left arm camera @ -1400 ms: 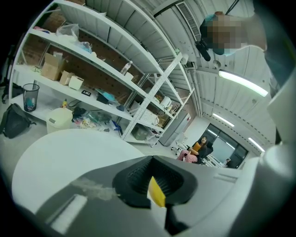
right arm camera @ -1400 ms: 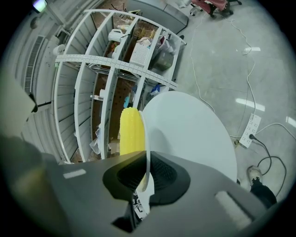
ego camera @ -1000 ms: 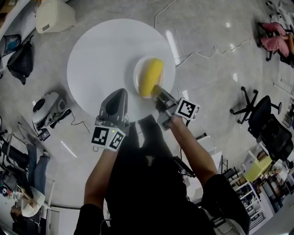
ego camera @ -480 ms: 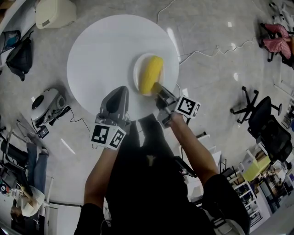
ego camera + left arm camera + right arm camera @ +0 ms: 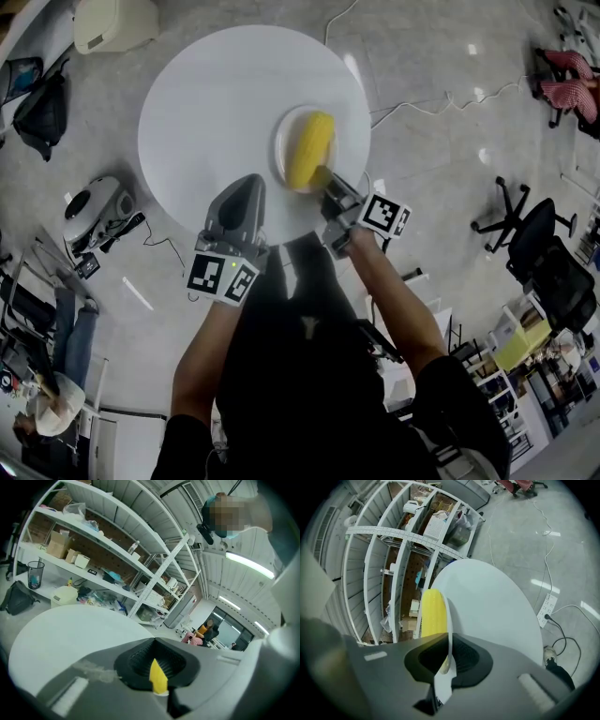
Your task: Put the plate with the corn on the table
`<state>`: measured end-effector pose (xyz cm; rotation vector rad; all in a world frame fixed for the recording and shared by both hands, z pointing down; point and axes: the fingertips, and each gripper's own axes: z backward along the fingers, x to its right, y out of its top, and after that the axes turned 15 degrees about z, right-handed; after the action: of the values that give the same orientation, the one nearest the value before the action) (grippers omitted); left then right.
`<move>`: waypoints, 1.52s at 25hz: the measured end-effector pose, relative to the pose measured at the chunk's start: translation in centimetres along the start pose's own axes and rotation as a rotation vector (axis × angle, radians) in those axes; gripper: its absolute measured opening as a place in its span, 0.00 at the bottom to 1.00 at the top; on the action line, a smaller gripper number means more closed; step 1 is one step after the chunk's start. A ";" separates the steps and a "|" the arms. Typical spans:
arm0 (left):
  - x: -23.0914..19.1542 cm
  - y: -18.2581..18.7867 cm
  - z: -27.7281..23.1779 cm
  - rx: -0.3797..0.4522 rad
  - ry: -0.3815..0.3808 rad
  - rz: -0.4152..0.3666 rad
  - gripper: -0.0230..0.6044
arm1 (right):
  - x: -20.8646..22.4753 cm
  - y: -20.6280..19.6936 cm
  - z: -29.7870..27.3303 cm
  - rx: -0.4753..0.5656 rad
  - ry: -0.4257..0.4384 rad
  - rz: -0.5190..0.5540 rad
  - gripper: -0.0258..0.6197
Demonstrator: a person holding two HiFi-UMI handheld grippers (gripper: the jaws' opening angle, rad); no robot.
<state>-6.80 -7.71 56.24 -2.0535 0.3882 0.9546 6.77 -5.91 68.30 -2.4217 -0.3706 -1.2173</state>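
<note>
Your right gripper (image 5: 326, 180) (image 5: 445, 663) has its jaws drawn narrow on the near rim of the plate (image 5: 281, 141) (image 5: 449, 620), which you see edge-on as a thin white line running up between the black pads. The corn (image 5: 309, 150) (image 5: 433, 613) lies lengthwise on the plate, just beyond the jaws. The plate is over the right side of the round white table (image 5: 216, 103) (image 5: 492, 602), close to the edge nearest you; no view shows whether its base touches the top. Your left gripper (image 5: 246, 183) (image 5: 157, 677) has its jaws together over the table's near edge, beside the plate but apart from it. A small yellow sliver with a white foot shows in the hollow of its pads, and you cannot tell what that is. The table top is bare to the left of the plate and beyond it, so there is open room there. On the floor around the table are a white cable (image 5: 422, 108) and a power strip (image 5: 548, 609) to the right, a black office chair (image 5: 534, 234) further out, a beige bin (image 5: 112, 28) and a black bag (image 5: 42, 122) to the far left, and a white and grey machine (image 5: 94, 211) near left. Metal shelves (image 5: 108, 541) (image 5: 393, 550) stand beyond the table's far side.
</note>
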 end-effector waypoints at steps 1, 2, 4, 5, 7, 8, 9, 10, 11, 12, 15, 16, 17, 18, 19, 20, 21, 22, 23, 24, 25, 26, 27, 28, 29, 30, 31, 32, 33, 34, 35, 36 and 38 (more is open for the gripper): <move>0.0 0.0 0.0 0.000 0.000 0.001 0.04 | 0.2 -0.1 0.1 -0.004 -0.015 -0.008 0.08; 0.0 -0.1 0.1 0.000 0.000 0.001 0.04 | 0.3 -0.2 0.1 -0.007 -0.027 -0.011 0.08; 0.0 -0.2 0.2 -0.002 0.000 0.002 0.04 | 0.1 -0.1 0.0 -0.005 -0.023 0.011 0.08; 0.0 -0.3 0.3 -0.003 0.000 0.002 0.04 | 0.1 -0.1 -0.1 -0.005 -0.027 0.018 0.08; -0.1 -0.4 0.4 -0.004 -0.001 0.004 0.04 | 0.4 -0.3 0.0 -0.011 -0.064 0.010 0.08; -0.1 -0.4 0.5 -0.004 0.000 0.005 0.04 | 0.6 -0.4 0.1 -0.011 -0.081 0.005 0.08; -0.1 -0.4 0.4 -0.004 0.000 0.007 0.04 | 0.6 -0.3 0.1 -0.008 -0.086 0.011 0.08; -0.1 -0.4 0.4 -0.003 0.000 0.008 0.04 | 0.6 -0.1 0.0 -0.003 -0.082 0.022 0.08; -0.1 -0.5 0.4 -0.003 0.000 0.009 0.04 | 0.5 0.0 -0.1 0.001 -0.079 0.028 0.08; -0.1 -0.5 0.4 -0.003 0.001 0.009 0.04 | 0.5 0.0 -0.1 0.003 -0.081 0.028 0.08; -0.2 -0.6 0.5 -0.003 0.002 0.010 0.04 | 0.8 -0.2 0.1 0.001 -0.116 0.015 0.08; -0.2 -0.6 0.5 -0.003 0.002 0.011 0.04 | 0.8 -0.1 0.1 0.002 -0.119 0.021 0.08; -0.3 -0.7 0.6 -0.003 0.003 0.012 0.04 | 0.8 -0.1 0.0 0.003 -0.120 0.027 0.08; -0.3 -0.7 0.6 -0.003 0.004 0.013 0.04 | 0.9 -0.1 0.1 0.002 -0.128 0.026 0.09; -0.3 -0.7 0.7 -0.004 0.005 0.014 0.04 | 1.0 -0.2 0.1 0.000 -0.144 0.014 0.09; -0.3 -0.7 0.8 -0.004 0.005 0.014 0.04 | 1.1 -0.3 0.3 -0.002 -0.160 0.001 0.09; -0.3 -0.7 0.8 -0.003 0.004 0.015 0.04 | 1.2 -0.3 0.3 0.000 -0.164 0.000 0.09; -0.3 -0.8 0.8 -0.003 0.004 0.016 0.04 | 1.1 -0.1 0.2 0.005 -0.156 0.011 0.10; -0.3 -0.8 0.8 -0.003 0.003 0.016 0.04 | 1.1 0.1 0.1 0.012 -0.147 0.023 0.10; -0.3 -0.8 0.8 -0.003 0.002 0.016 0.04 | 1.1 0.2 0.1 0.016 -0.144 0.027 0.11; -0.3 -0.8 0.7 -0.003 0.002 0.016 0.04 | 1.1 0.3 0.1 0.019 -0.145 0.028 0.12; -0.3 -0.9 0.7 -0.003 0.000 0.016 0.04 | 1.2 0.3 0.1 0.021 -0.148 0.027 0.13; -0.3 -0.9 0.7 -0.003 -0.001 0.017 0.04 | 1.3 0.2 0.1 0.021 -0.151 0.026 0.13; -0.3 -0.9 0.8 -0.004 -0.001 0.017 0.04 | 1.3 0.2 0.2 0.021 -0.156 0.027 0.13; -0.3 -0.9 0.8 -0.005 -0.002 0.017 0.04 | 1.3 0.2 0.2 0.022 -0.160 0.030 0.13; -0.3 -1.0 0.9 -0.006 -0.003 0.017 0.04 | 1.3 0.2 0.3 0.022 -0.165 0.035 0.14; -0.3 -1.0 1.0 -0.007 -0.003 0.017 0.04 | 1.3 0.1 0.3 0.022 -0.171 0.042 0.15; -0.3 -1.1 1.0 -0.008 -0.003 0.018 0.04 | 1.3 0.1 0.3 0.020 -0.177 0.050 0.16; -0.4 -1.2 1.1 -0.009 -0.002 0.019 0.04 | 1.3 0.1 0.3 0.017 -0.183 0.058 0.16; -0.4 -1.2 1.1 -0.010 -0.002 0.019 0.04 | 1.3 0.0 0.4 0.014 -0.190 0.066 0.17; -0.4 -1.2 1.2 -0.010 -0.003 0.020 0.04 | 1.3 0.0 0.3 0.011 -0.196 0.075 0.17; -0.5 -1.2 1.2 -0.011 -0.002 0.020 0.04 | 1.2 0.0 0.3 0.008 -0.203 0.083 0.18; -0.5 -1.1 1.3 -0.012 -0.002 0.020 0.04 | 1.1 0.0 0.3 -0.001 -0.214 0.101 0.18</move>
<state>-7.15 -6.08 56.77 -2.0624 0.4036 0.9731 7.60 -5.70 69.04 -2.5453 -0.3042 -0.9185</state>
